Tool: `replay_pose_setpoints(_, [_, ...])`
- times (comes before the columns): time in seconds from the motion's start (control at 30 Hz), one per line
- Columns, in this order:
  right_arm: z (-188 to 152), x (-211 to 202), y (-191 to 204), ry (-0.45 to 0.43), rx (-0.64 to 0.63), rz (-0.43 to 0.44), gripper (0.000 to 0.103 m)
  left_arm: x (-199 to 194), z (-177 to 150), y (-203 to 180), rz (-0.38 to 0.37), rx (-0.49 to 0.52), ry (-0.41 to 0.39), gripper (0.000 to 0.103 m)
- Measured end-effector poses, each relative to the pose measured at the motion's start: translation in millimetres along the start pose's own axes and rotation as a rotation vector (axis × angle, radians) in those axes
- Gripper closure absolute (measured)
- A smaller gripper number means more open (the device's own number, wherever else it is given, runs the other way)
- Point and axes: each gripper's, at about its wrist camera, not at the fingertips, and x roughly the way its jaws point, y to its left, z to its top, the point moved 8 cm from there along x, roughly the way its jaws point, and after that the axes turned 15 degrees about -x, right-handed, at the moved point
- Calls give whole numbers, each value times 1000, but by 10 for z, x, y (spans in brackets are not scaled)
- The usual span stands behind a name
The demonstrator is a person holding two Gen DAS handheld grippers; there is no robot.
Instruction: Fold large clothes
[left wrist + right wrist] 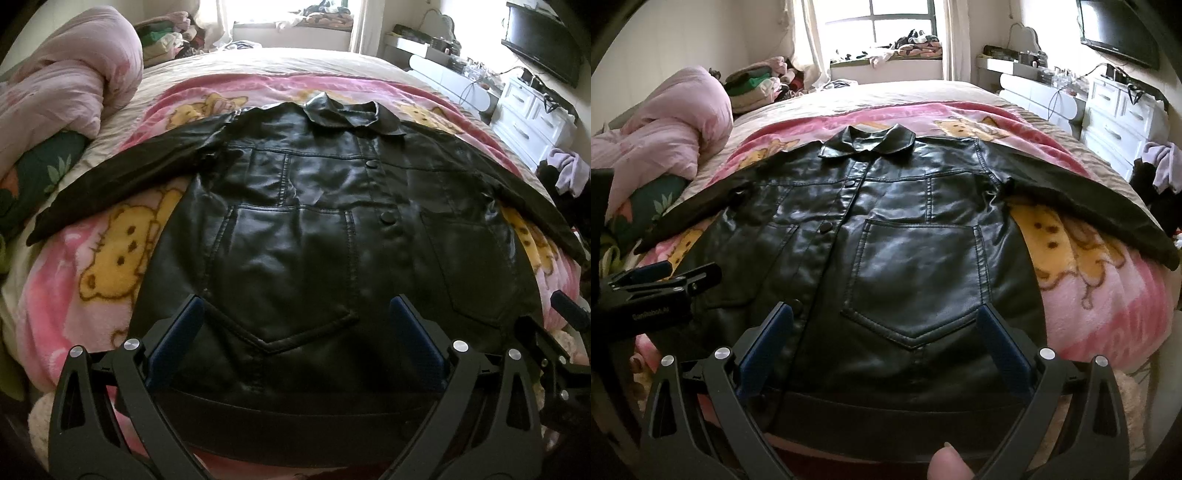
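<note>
While both grippers hover over the near hem, neither grasps anything. Left gripper (295,314) has its blue-padded fingers spread wide above the jacket's (314,229) lower pocket. Right gripper (886,314) is likewise spread wide above the other pocket, a fingertip (947,465) showing at the bottom edge of its view. Black and glossy, the jacket lies flat, front up and buttoned, collar (868,142) pointing away, sleeves stretched out to both sides. It rests on a pink bear-print blanket (110,266) covering a bed (905,92). A pink quilt (74,81) is bunched at the far left.
</note>
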Motion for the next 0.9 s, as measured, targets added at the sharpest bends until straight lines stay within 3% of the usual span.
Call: replay_pose_setpoints(0.9, [39, -30, 42, -9, -18, -9, 4, -18, 45, 39, 6, -3, -7, 9])
